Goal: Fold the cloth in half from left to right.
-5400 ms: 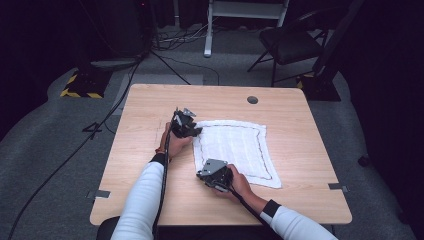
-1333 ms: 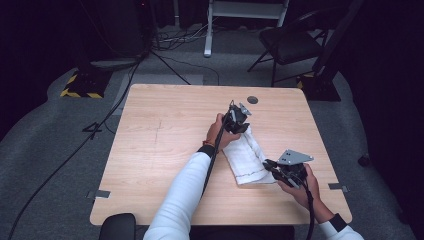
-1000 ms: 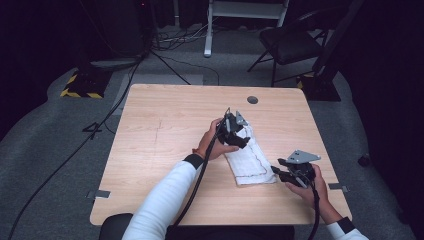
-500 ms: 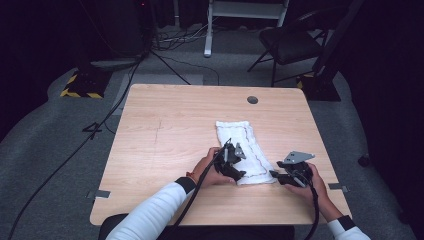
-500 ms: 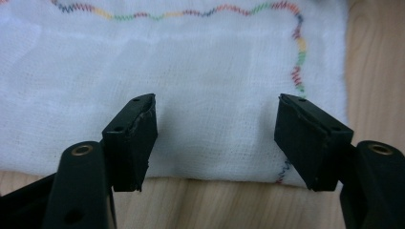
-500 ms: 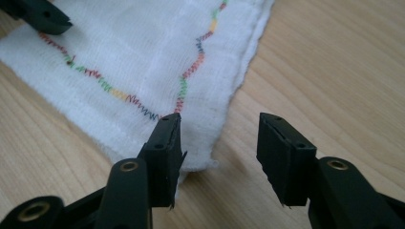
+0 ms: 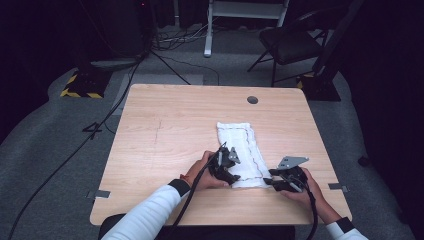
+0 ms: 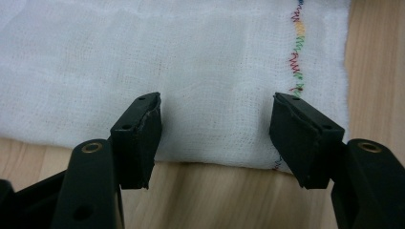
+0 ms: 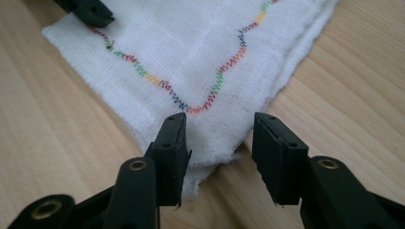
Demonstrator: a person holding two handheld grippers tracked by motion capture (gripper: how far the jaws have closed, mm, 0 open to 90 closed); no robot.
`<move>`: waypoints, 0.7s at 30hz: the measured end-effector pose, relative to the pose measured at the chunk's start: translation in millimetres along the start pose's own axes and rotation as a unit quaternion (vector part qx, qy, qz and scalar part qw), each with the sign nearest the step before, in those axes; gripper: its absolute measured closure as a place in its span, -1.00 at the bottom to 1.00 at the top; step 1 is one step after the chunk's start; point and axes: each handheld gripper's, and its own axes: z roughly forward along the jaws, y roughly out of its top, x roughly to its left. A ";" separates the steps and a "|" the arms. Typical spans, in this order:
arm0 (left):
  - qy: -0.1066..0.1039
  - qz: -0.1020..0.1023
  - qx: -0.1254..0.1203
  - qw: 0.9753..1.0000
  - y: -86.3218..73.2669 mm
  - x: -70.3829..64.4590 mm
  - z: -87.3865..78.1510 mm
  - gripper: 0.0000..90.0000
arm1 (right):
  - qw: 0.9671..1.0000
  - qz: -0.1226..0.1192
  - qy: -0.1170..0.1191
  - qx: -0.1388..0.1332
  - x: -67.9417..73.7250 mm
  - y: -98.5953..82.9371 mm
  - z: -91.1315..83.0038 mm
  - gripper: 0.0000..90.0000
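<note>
A white cloth (image 7: 239, 148) with a multicoloured zigzag seam lies folded into a narrow strip on the wooden table (image 7: 165, 130). My left gripper (image 7: 233, 176) stands open at the strip's near left corner. In the left gripper view its jaws straddle the cloth's (image 8: 191, 67) near edge, and the left gripper (image 8: 215, 136) holds nothing. My right gripper (image 7: 272, 183) is open at the near right corner. In the right gripper view the right gripper (image 9: 219, 152) has the corner of the cloth (image 9: 191, 57) between its jaws, unclamped. The left gripper's jaw tip (image 9: 88, 12) shows at the top left there.
A round cable hole (image 7: 252, 100) sits near the table's far edge. Bare wood stretches left of the cloth. On the floor beyond are a black chair (image 7: 295, 45), trailing cables (image 7: 165, 60) and a yellow-black striped block (image 7: 80, 90).
The cloth, spread flat earlier, is now folded into a strip. My left gripper came from the far end down to the near left corner. The right gripper stayed near the near right corner.
</note>
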 end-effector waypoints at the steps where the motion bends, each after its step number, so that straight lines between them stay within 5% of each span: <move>1: 0.000 0.001 -0.001 1.000 -2.7 -0.8 -1.8 -0.20 | 1.000 -0.003 0.002 -0.001 4.2 0.8 0.7 0.25; 10: -0.006 -0.001 -0.010 1.000 -31.1 -11.0 -21.2 -0.18 | 1.000 -0.016 0.020 -0.010 37.9 3.2 4.2 0.25; 13: -0.018 -0.022 -0.019 0.999 -39.8 -13.6 -30.9 -0.27 | 0.999 -0.040 0.030 -0.009 47.4 6.7 5.7 0.14; 17: 0.001 -0.022 -0.030 0.999 -48.3 -15.8 -46.4 -0.37 | 0.997 -0.063 0.035 -0.011 53.3 11.2 4.7 0.06; 21: 0.022 -0.040 -0.052 0.998 -56.1 -7.2 -63.0 -0.37 | 0.998 -0.056 0.029 -0.028 44.9 14.8 -0.3 0.01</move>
